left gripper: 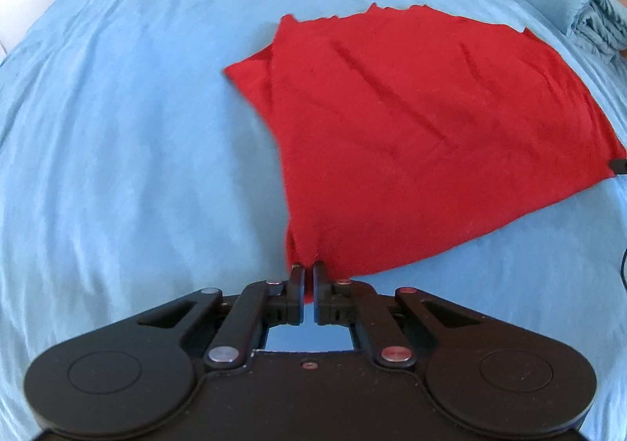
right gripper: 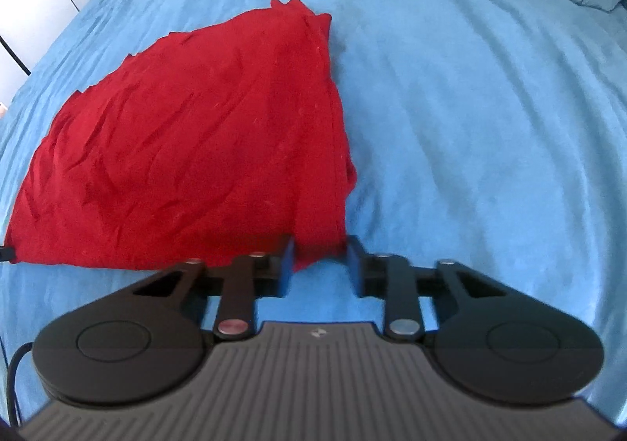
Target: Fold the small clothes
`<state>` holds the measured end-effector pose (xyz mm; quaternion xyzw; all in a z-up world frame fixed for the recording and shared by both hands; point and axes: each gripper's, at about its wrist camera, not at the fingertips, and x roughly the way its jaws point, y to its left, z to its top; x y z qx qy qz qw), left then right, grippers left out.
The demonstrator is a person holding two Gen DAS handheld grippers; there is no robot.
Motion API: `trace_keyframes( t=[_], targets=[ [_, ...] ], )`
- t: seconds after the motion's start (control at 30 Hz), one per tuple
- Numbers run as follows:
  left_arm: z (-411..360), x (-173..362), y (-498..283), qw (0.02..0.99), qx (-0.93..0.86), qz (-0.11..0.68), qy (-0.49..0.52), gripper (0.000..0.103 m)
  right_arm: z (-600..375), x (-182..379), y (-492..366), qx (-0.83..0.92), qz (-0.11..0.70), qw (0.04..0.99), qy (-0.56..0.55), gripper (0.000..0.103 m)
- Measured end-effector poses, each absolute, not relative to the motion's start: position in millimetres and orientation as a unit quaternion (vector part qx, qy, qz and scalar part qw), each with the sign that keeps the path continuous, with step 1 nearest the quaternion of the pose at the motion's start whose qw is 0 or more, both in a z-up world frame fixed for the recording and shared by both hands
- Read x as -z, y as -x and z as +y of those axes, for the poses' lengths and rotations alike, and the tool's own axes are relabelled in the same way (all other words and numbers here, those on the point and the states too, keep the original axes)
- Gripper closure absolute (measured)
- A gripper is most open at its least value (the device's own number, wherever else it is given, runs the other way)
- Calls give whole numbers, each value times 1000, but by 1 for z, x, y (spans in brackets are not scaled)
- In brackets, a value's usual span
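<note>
Left claw: the left gripper (left gripper: 308, 268) is pinched down on the near corner of the red cloth (left gripper: 411, 120), jaws nearly together with fabric between them.
Right claw: the right gripper (right gripper: 320, 245) is spread wide, and the other near corner lies in the gap, not yet clamped.
Cloth: it's spread on the blue bedsheet (left gripper: 137, 127), wrinkled, its left side already doubled over.
Step in hand: looks like securing both near corners for a fold away from the person.
Doing it well: close the right claw fully on the corner, lift both together, keep the edge taut and level.
</note>
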<state>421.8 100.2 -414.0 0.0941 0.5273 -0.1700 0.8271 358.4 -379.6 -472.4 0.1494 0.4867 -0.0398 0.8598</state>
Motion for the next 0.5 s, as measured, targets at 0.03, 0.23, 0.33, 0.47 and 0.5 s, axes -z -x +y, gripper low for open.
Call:
trace_keyframes(
  t=[0.03,0.23,0.33,0.47,0.5],
  targets=[
    [102,415,-422,825,170,530,-97,99,-379,473,-359,39,488,860,-144,71],
    [112,419,-430,816,137,553,-92,94,-379,472,-360,56,495,855,-147,69],
    [111,399,-428,826,127,546,-68,60,-380,463,-356,99,498,847,-158,36],
    [80,356,-426,855,135,495,-76,20,-374,437,-342,122,479,848,-194,23],
    [69,348,-426,860,144,483,-73,12,-372,433,-339,120,477,846,-205,23]
  ],
)
